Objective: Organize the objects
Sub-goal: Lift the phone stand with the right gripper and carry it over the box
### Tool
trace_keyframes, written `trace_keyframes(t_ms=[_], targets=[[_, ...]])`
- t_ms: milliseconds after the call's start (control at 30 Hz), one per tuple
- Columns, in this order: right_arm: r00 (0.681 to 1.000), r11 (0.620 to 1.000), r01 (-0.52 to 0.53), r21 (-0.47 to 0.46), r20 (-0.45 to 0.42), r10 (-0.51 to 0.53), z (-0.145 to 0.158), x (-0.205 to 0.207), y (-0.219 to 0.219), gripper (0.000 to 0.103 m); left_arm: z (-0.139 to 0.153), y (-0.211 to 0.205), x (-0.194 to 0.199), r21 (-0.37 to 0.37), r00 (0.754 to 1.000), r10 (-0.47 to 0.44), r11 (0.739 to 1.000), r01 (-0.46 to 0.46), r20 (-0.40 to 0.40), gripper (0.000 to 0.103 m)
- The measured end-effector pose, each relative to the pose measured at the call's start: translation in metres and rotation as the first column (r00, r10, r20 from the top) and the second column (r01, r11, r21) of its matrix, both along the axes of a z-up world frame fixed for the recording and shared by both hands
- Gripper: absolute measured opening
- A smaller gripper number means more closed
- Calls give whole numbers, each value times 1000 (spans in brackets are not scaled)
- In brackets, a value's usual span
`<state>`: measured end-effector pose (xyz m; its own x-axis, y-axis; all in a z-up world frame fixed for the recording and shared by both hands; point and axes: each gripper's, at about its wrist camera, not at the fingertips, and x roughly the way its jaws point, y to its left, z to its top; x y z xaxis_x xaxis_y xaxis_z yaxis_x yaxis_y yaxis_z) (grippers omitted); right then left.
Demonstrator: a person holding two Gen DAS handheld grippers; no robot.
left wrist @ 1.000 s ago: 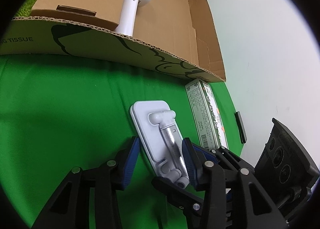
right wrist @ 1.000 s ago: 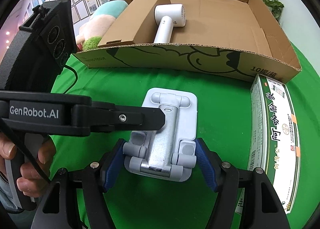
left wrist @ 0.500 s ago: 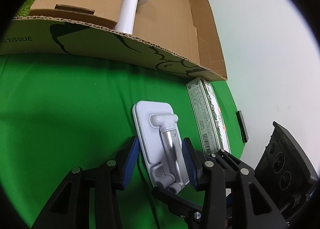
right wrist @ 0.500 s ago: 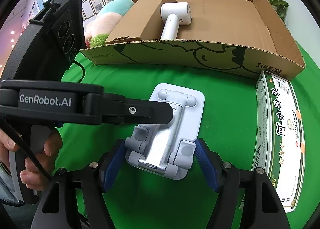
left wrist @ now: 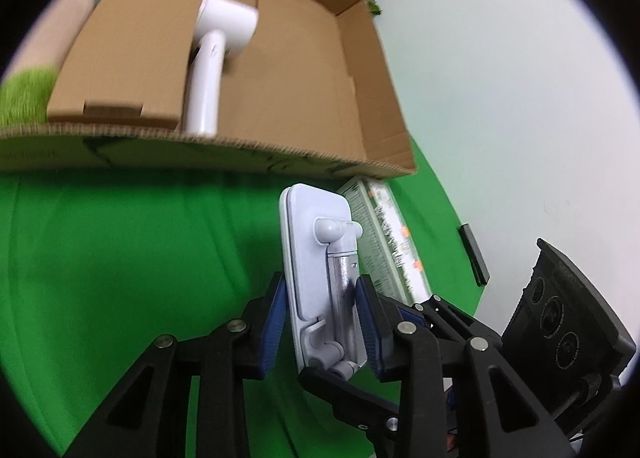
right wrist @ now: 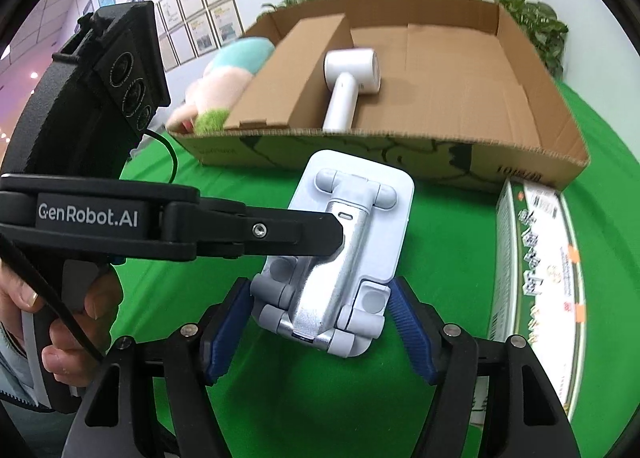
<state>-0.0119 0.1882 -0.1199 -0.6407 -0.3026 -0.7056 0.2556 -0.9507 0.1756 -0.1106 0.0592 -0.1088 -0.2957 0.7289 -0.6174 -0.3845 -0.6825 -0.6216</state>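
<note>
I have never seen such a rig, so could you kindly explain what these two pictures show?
There is no robot here: a person holds a handheld gripper in each hand, each with a fisheye camera looking along its jaws. One picture is from the left gripper, the other from the right gripper. The left jaws clamp a white stand over the green cloth. The right jaws flank it, but contact is unclear. Behind is a cardboard box holding a hair dryer. A green carton lies at one end and a plush toy at the other.
</note>
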Motion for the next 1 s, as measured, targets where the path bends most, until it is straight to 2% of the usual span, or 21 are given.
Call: trace_keyframes(t_ms=[100,400,1000], targets=[[999,1000,5,-9,-42,-5,11,-3,1,67,14,0,0,12,999,-1,1000,1,-32,32],[994,999,6,-31,-113,-9,37,-21,5,66,53,4,-4,-14,990,-7,1000,5,-138,30],[989,997,10,-76,-150,-21,59,-41,13,66,76,4,-19,-26,980,6,1000,-12,-198,30]])
